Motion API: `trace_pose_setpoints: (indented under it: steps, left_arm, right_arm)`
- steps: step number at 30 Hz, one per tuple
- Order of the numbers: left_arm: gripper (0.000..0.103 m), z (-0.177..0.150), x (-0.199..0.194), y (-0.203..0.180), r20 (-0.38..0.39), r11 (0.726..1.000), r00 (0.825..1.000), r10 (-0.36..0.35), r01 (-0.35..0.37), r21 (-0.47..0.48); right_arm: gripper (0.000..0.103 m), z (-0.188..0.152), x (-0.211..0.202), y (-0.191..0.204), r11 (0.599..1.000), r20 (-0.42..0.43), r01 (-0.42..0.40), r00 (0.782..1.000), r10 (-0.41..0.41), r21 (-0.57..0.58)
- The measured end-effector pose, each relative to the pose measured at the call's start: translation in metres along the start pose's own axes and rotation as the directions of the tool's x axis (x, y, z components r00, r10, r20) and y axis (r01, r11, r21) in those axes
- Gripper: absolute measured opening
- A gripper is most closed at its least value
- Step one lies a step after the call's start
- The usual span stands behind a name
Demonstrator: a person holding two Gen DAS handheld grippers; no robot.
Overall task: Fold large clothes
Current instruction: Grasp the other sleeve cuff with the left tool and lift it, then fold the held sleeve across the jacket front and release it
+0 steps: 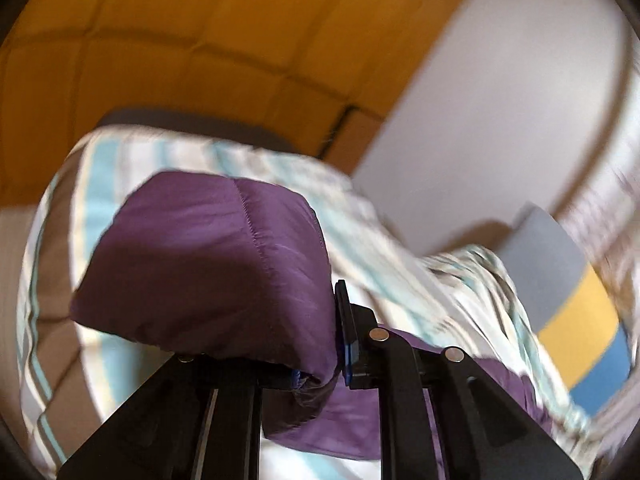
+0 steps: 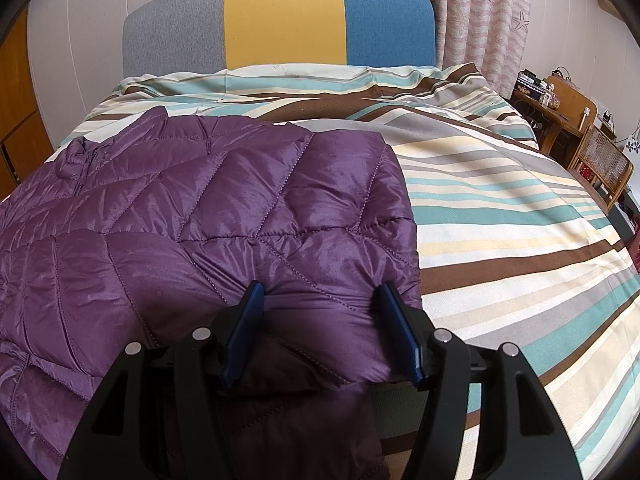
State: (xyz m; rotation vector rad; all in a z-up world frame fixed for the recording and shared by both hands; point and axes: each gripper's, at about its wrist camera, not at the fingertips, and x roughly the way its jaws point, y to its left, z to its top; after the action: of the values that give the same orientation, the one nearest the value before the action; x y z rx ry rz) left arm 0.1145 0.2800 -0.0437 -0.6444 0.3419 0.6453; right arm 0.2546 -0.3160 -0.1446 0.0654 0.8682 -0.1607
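A purple quilted puffer jacket lies spread on the striped bedspread, on the left half of the bed. My right gripper is open, its blue-padded jaws apart over the jacket's near right edge, a fold of fabric between them. In the left wrist view my left gripper is shut on a part of the purple jacket, which bulges up and to the left over the left finger. That view is tilted and blurred.
A grey, yellow and blue headboard stands at the far end of the bed. Curtains hang behind it. A wooden desk and chair stand at the right. An orange wardrobe and white wall fill the left wrist view.
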Motion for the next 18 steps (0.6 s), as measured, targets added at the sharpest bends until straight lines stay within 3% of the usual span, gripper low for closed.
trace_pose_setpoints:
  steps: [3, 7, 14, 18]
  left_arm:
    - [0.015, -0.015, -0.016, -0.05, 0.016, 0.983, 0.995, -0.101, 0.098, 0.153]
    - [0.015, -0.039, -0.024, -0.099, -0.033, 0.942, 0.98, -0.197, 0.199, 0.269]
    - [0.015, -0.085, -0.024, -0.158, -0.145, 0.866, 0.95, -0.275, 0.31, 0.391]
    - [0.015, -0.116, -0.028, -0.19, -0.203, 0.808, 0.931, -0.304, 0.364, 0.462]
  right_arm:
    - [0.06, 0.0, 0.0, 0.0, 1.0, 0.0, -0.001, 1.0, 0.001, 0.0]
    - [0.06, 0.0, 0.0, 0.0, 1.0, 0.0, -0.003, 1.0, 0.003, 0.002]
    - [0.061, 0.0, 0.0, 0.0, 1.0, 0.0, -0.004, 1.0, 0.004, 0.003]
    - [0.061, 0.001, 0.0, 0.001, 1.0, 0.0, -0.009, 1.0, 0.009, 0.006]
